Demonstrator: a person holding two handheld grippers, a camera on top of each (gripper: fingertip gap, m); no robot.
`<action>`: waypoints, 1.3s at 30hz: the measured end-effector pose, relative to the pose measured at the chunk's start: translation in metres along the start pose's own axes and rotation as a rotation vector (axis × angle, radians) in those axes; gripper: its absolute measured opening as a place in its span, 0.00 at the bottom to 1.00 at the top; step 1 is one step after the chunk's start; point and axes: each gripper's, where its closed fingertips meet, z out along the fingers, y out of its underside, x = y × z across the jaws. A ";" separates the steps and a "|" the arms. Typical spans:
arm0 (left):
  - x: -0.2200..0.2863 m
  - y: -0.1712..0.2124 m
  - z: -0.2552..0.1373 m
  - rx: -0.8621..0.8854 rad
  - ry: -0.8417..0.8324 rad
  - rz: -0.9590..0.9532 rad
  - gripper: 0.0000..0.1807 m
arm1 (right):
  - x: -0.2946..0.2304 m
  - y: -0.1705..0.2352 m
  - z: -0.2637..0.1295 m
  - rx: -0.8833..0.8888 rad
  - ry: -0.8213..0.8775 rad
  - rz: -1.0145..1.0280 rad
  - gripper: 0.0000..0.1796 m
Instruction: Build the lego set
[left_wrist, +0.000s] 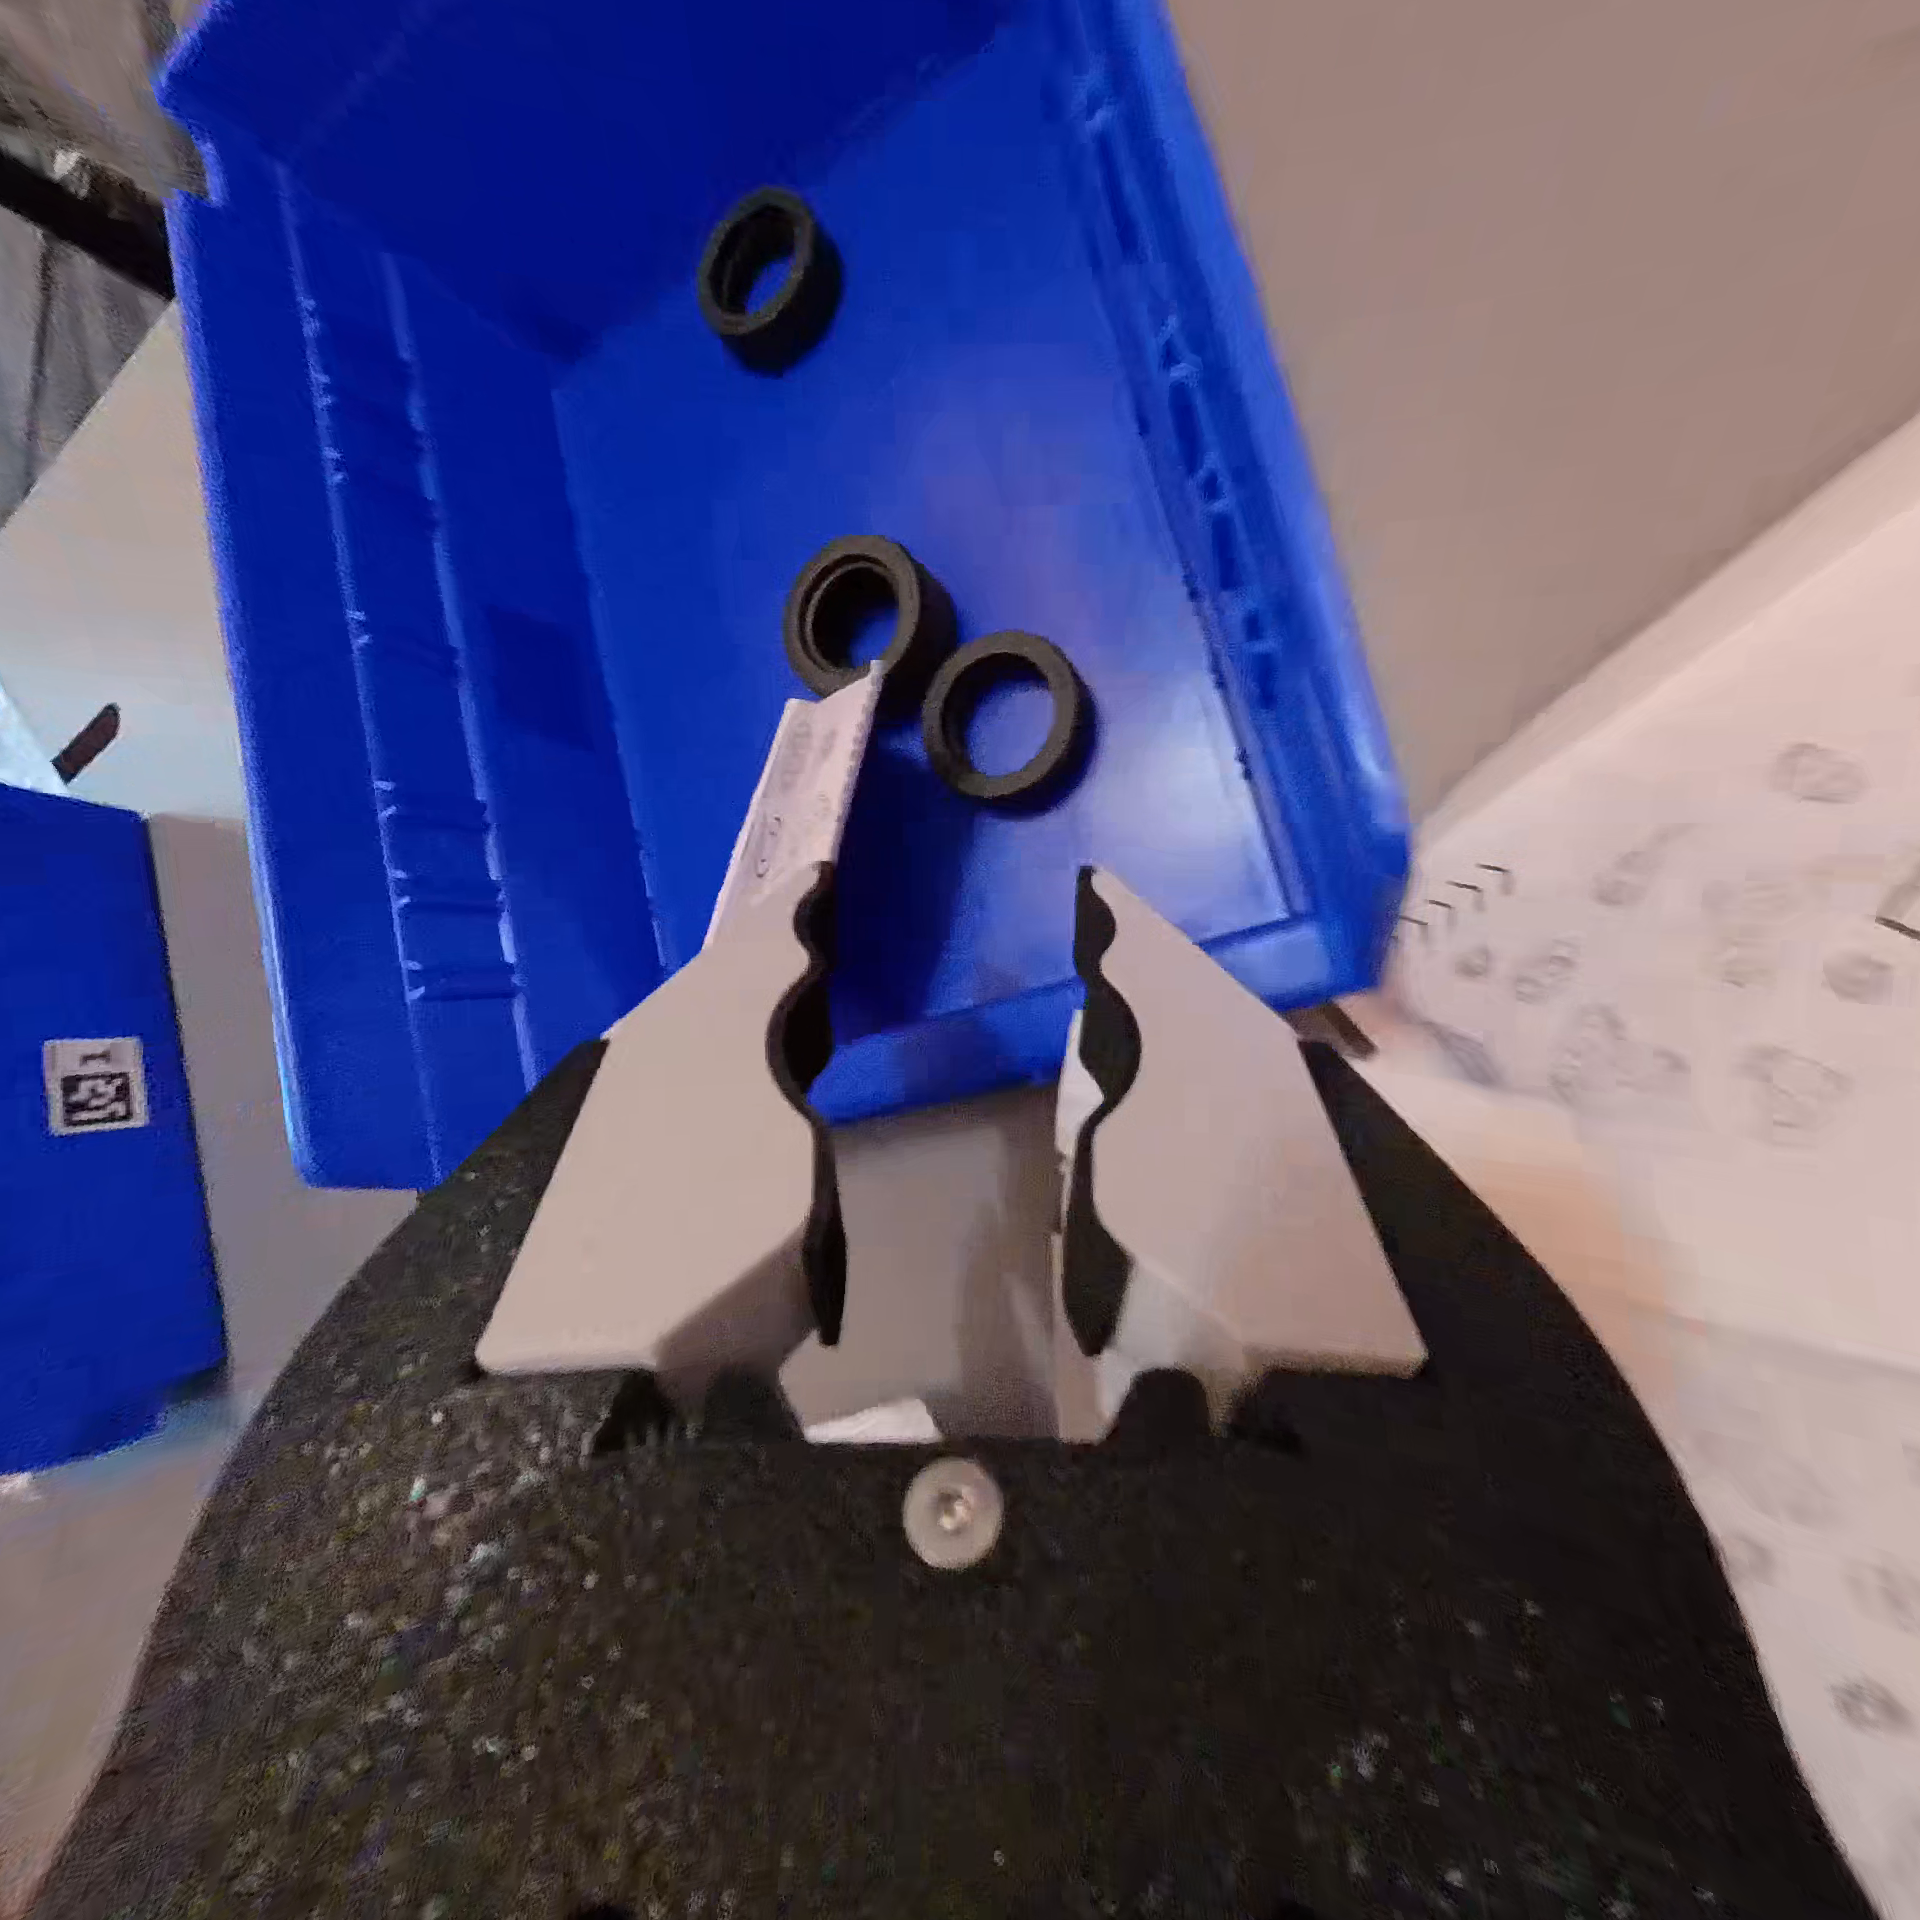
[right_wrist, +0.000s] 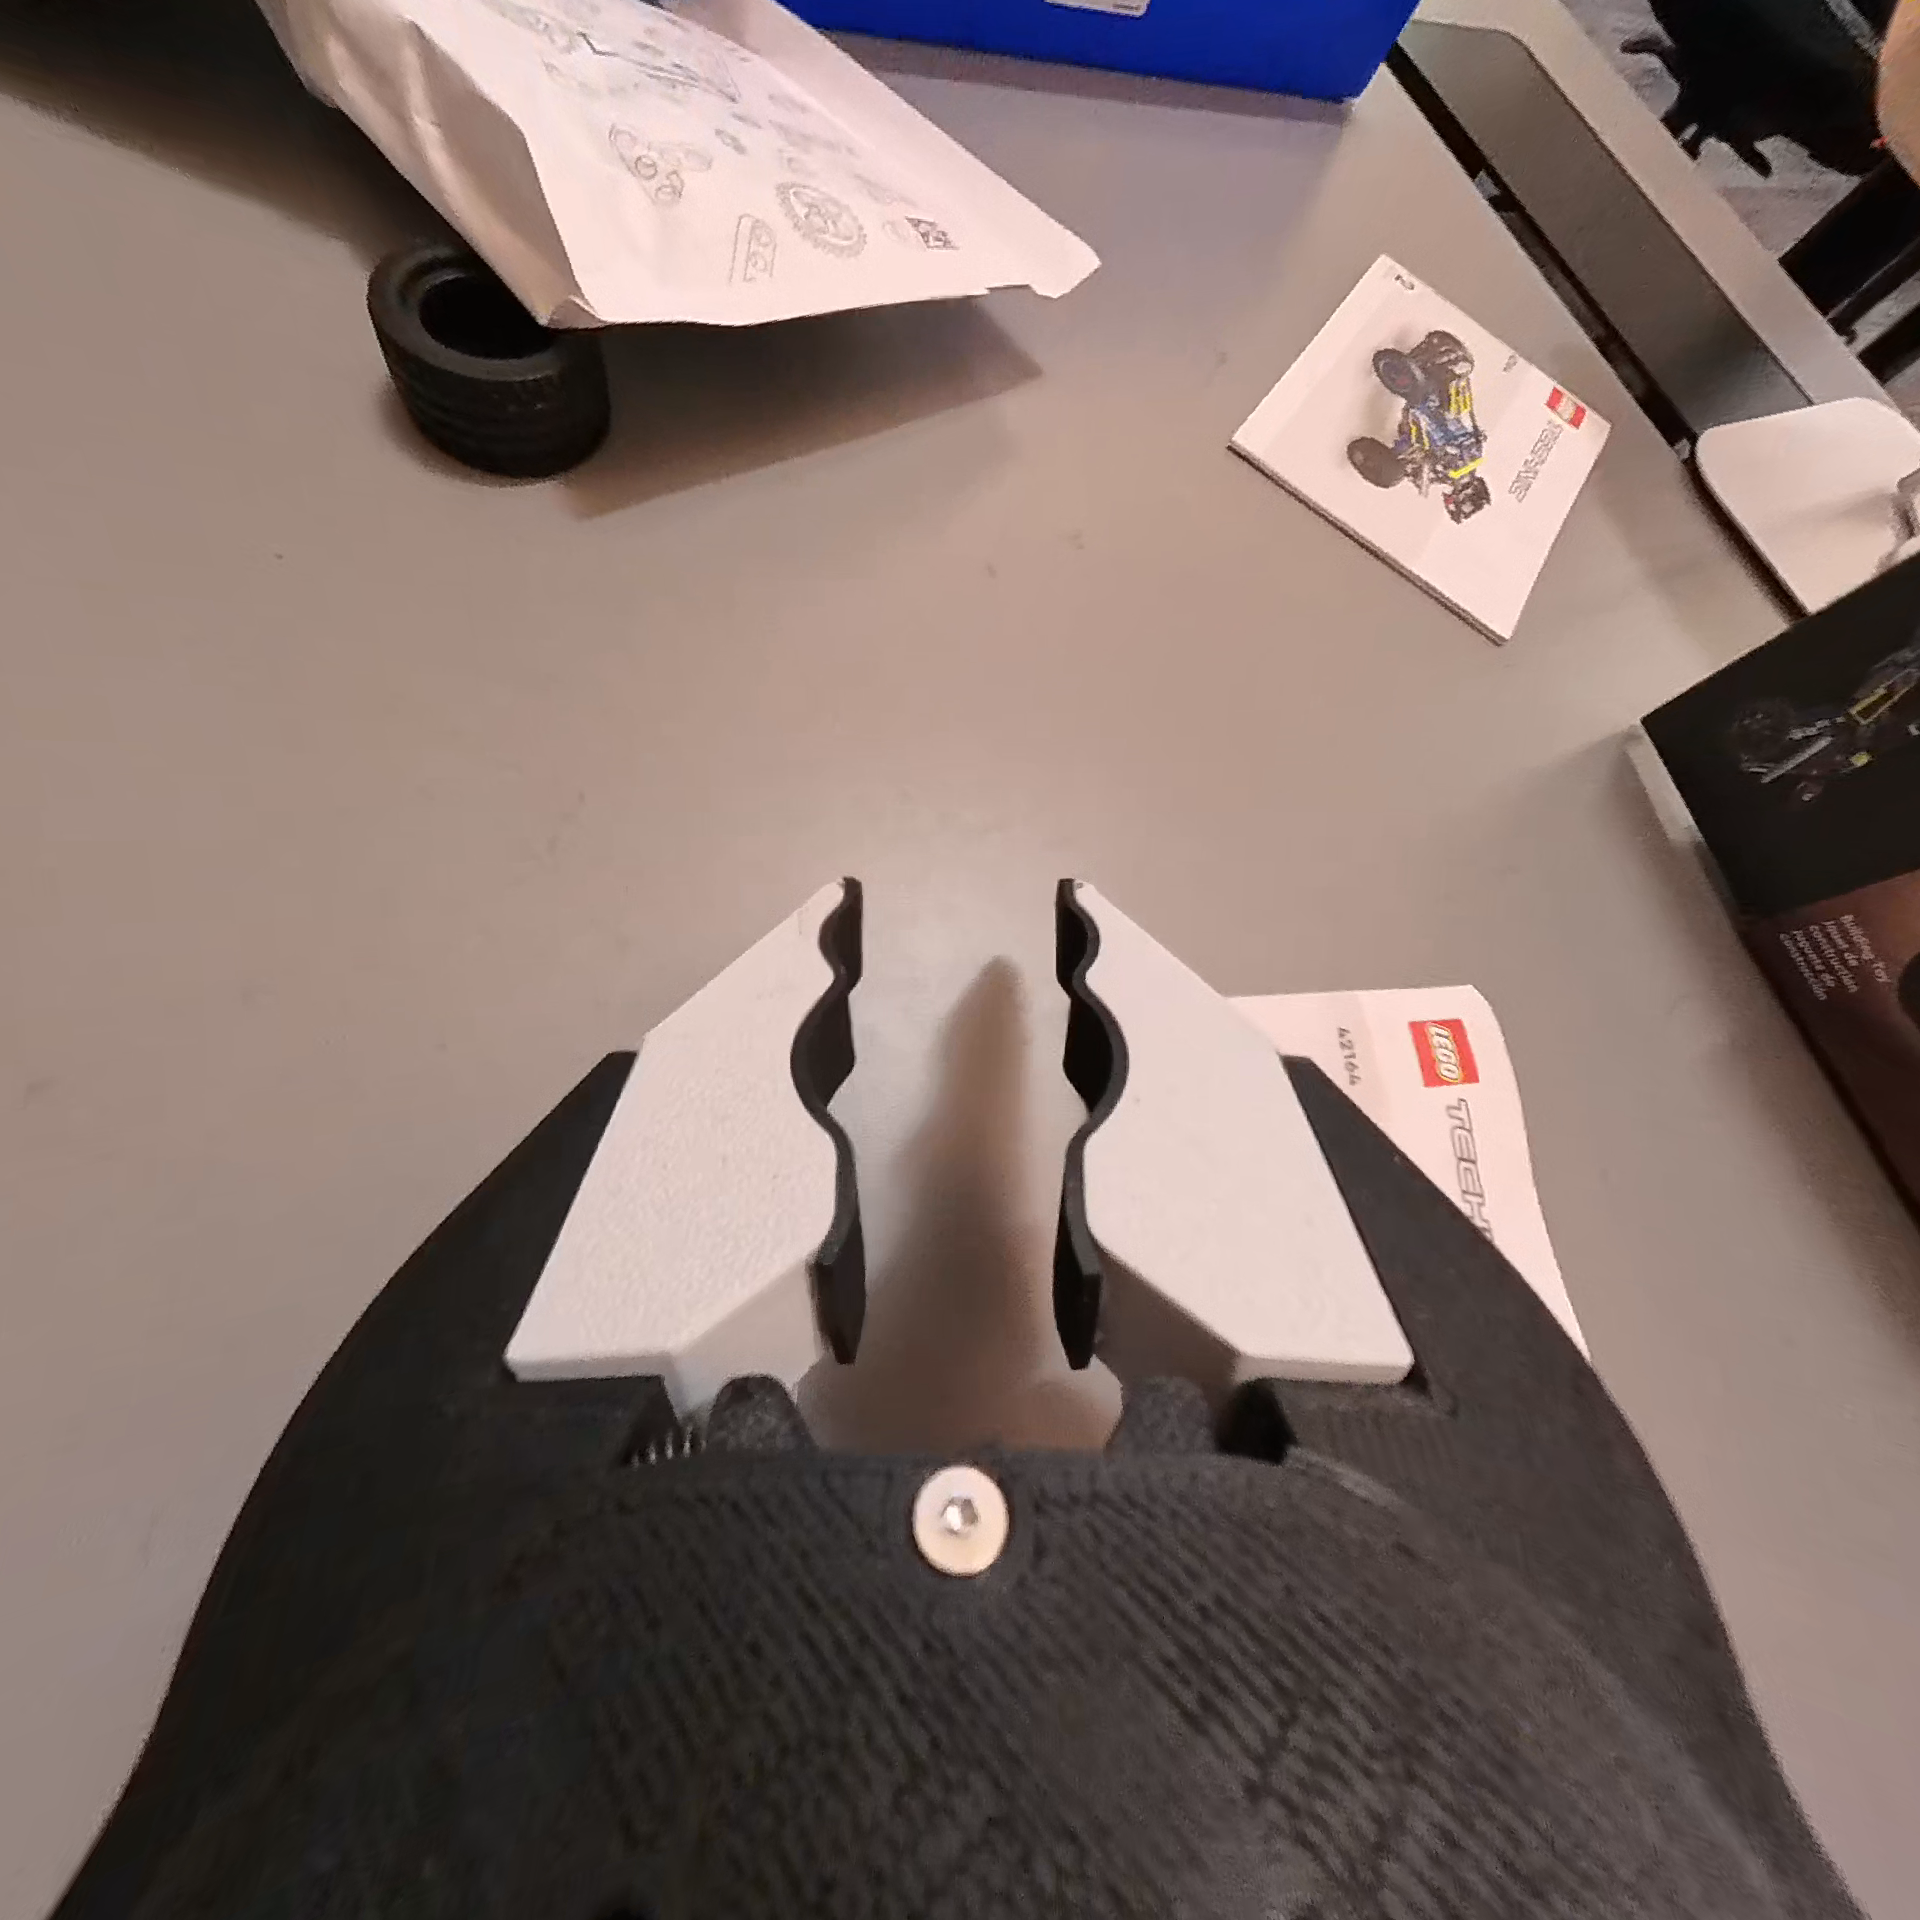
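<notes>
In the left wrist view, a blue bin (left_wrist: 1039, 914) holds three black tyres: one far (left_wrist: 769, 275), one in the middle (left_wrist: 868, 623), one to its right (left_wrist: 1003, 727). My left gripper (left_wrist: 954, 883) is open and empty, just above the bin's near rim and short of the tyres. A white printed paper strip (left_wrist: 821, 769) sticks up behind its left finger; I cannot tell whether they touch. My right gripper (right_wrist: 958, 888) is open and empty over the bare grey table (right_wrist: 727, 675). A fourth black tyre (right_wrist: 488, 374) stands far left, partly under a white paper bag (right_wrist: 675, 156).
A small instruction booklet (right_wrist: 1423, 447) lies far right, and another (right_wrist: 1455, 1122) lies by the right finger. A dark box (right_wrist: 1818, 831) is at the right edge. A second blue bin (left_wrist: 83, 1091) is at the left. The paper bag also shows in the left wrist view (left_wrist: 1662, 987). My hands' fingertips stand some 35 cm from each other.
</notes>
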 end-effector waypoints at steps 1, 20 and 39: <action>0.006 -0.002 -0.017 0.058 0.045 -0.008 0.24 | -0.004 -0.001 -0.001 0.001 -0.017 -0.007 0.21; 0.144 0.096 -0.111 0.328 0.161 -0.021 0.59 | -0.053 -0.048 0.019 0.084 -0.195 -0.079 0.24; 0.031 0.004 -0.201 0.521 -0.282 0.044 0.16 | -0.035 -0.098 0.044 0.174 -0.316 0.474 0.31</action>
